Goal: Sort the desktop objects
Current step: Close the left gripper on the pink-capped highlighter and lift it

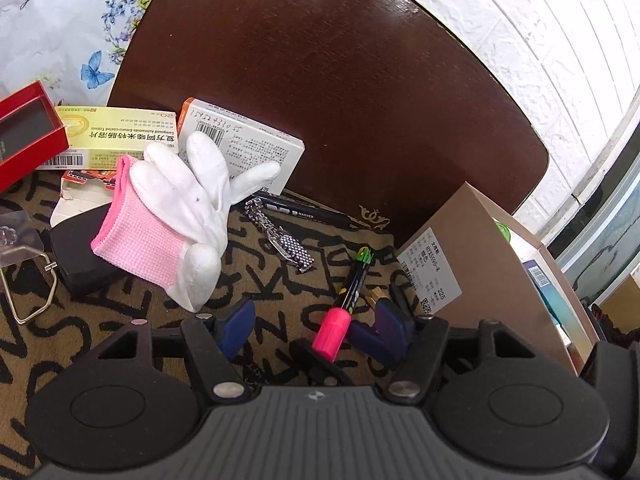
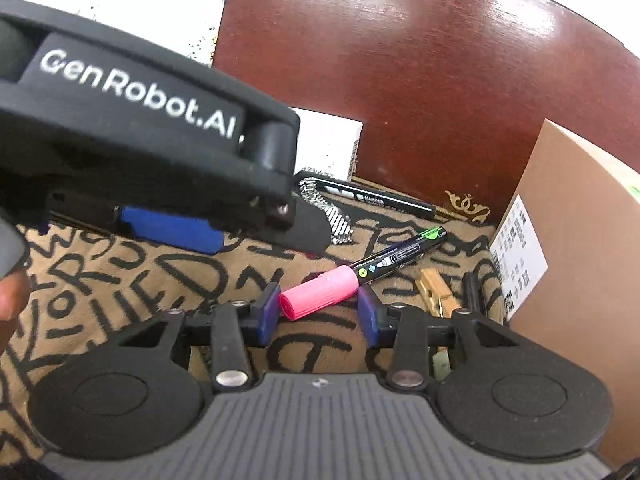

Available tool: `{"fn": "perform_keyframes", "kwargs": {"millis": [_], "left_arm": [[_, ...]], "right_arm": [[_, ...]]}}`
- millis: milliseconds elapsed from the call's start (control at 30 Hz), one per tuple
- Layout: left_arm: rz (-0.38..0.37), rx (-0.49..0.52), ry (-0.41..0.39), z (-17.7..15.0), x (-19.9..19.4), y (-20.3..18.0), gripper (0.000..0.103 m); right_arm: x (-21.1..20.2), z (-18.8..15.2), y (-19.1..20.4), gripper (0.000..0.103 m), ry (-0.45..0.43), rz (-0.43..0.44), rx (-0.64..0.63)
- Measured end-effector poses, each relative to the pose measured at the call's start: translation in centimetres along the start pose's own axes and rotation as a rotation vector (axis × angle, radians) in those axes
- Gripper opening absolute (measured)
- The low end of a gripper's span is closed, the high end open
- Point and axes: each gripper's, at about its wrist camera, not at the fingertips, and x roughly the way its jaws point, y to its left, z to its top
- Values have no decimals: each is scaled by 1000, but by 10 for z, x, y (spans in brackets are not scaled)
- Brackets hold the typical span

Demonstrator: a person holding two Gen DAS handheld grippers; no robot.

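Crowding the lettered mat [image 1: 132, 312] around the pink-capped marker [image 1: 350, 300] are a white-and-pink glove [image 1: 176, 216] to its left, a metal watch band [image 1: 280, 236] and a black marker [image 1: 304, 206] beyond it, medicine boxes [image 1: 240, 140] farther back, and a brown cardboard box [image 1: 472, 248] just to its right. A gold clip [image 2: 436, 292] lies between marker and box. The marker lies flat on the mat, its long axis slanting from the pink cap nearest the cameras to the green end toward the box.

The right gripper [image 2: 318, 312] stands open, its blue pads on either side of the pink cap, holding nothing. The left gripper [image 1: 316, 328] is wide open and empty, with the cap between its fingers.
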Motion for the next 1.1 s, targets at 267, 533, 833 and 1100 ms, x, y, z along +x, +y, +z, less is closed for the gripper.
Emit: {"fn": "perform_keyframes", "kwargs": {"millis": [267, 533, 833, 1100], "left_arm": [[-24, 68, 69, -21, -6, -18, 68], [33, 72, 130, -47, -3, -32, 57], [131, 28, 149, -27, 15, -19, 45], [153, -6, 145, -36, 5, -16, 19]], "right_arm": [[-63, -33, 24, 30, 24, 180, -147], [-112, -59, 22, 30, 45, 233, -204], [-86, -42, 24, 46, 21, 189, -87], [-86, -45, 28, 23, 42, 213, -107]]}}
